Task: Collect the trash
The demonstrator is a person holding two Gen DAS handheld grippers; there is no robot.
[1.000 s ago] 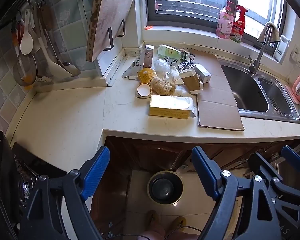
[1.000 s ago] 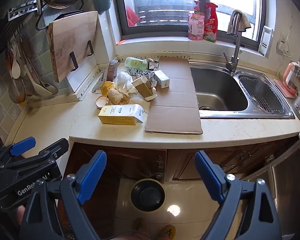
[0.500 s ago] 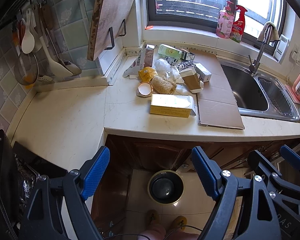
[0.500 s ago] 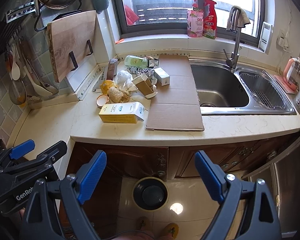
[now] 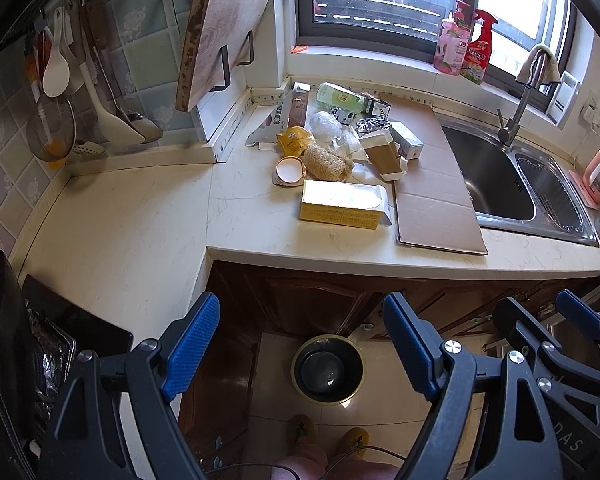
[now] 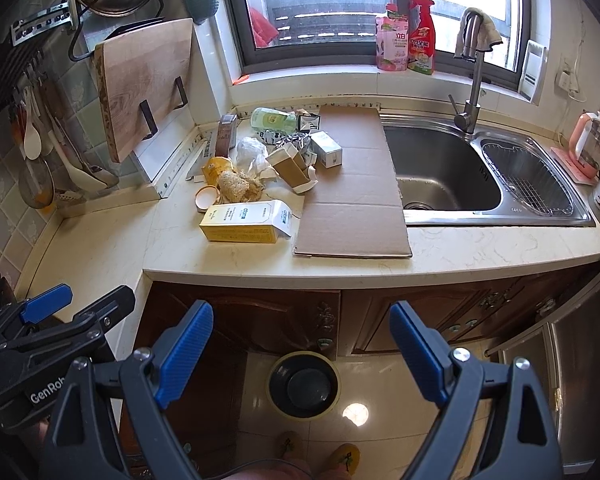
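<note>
A heap of trash lies on the counter by the corner: a yellow carton (image 5: 342,205) (image 6: 246,224) at the front, a flat cardboard sheet (image 5: 434,184) (image 6: 354,184), a brown box (image 5: 382,154) (image 6: 290,170), a green bottle (image 5: 340,98) (image 6: 274,119), crumpled plastic and foil. A round bin (image 5: 328,368) (image 6: 304,386) stands on the floor below the counter. My left gripper (image 5: 300,344) and right gripper (image 6: 300,348) hang side by side in front of the counter, above the bin. Both are open and empty. The left gripper (image 6: 60,312) also shows in the right wrist view.
A steel sink (image 6: 444,172) with tap (image 6: 472,92) lies right of the cardboard. A wooden cutting board (image 6: 146,84) leans on a rack at the left. Utensils (image 5: 60,80) hang on the tiled wall. Two spray bottles (image 6: 406,36) stand on the sill. A person's slippers (image 6: 316,454) show below.
</note>
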